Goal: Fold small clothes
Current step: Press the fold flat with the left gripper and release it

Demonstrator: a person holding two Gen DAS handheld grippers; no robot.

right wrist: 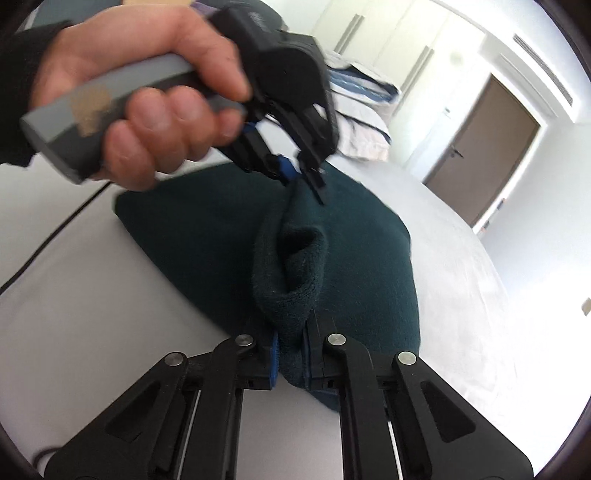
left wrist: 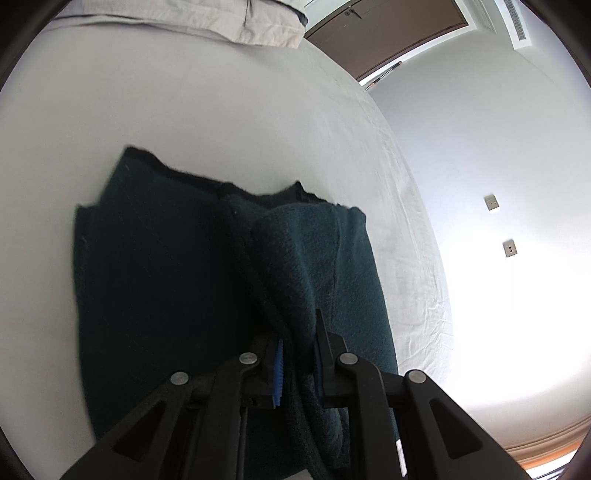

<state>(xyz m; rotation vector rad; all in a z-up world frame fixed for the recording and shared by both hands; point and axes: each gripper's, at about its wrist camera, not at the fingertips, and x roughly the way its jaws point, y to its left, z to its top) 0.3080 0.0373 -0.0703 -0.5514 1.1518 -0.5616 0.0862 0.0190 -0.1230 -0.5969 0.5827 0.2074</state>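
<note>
A dark green knitted garment [left wrist: 166, 277] lies on a white bed sheet [left wrist: 184, 110]. My left gripper [left wrist: 297, 363] is shut on a raised fold of its edge, which runs up between the blue pads. In the right wrist view the same garment [right wrist: 207, 236] spreads over the sheet, and my right gripper [right wrist: 290, 354] is shut on another bunched part of the lifted edge. The left gripper [right wrist: 301, 181] also shows there at the top, held by a hand [right wrist: 147, 92], pinching the far end of the same raised fold.
Pillows and folded bedding [left wrist: 229, 22] lie at the head of the bed. A brown door [right wrist: 484, 155] stands beyond the bed's far side. The bed edge [left wrist: 413, 240] drops off to the right beside a white wall. A thin black cable [right wrist: 55, 229] crosses the sheet on the left.
</note>
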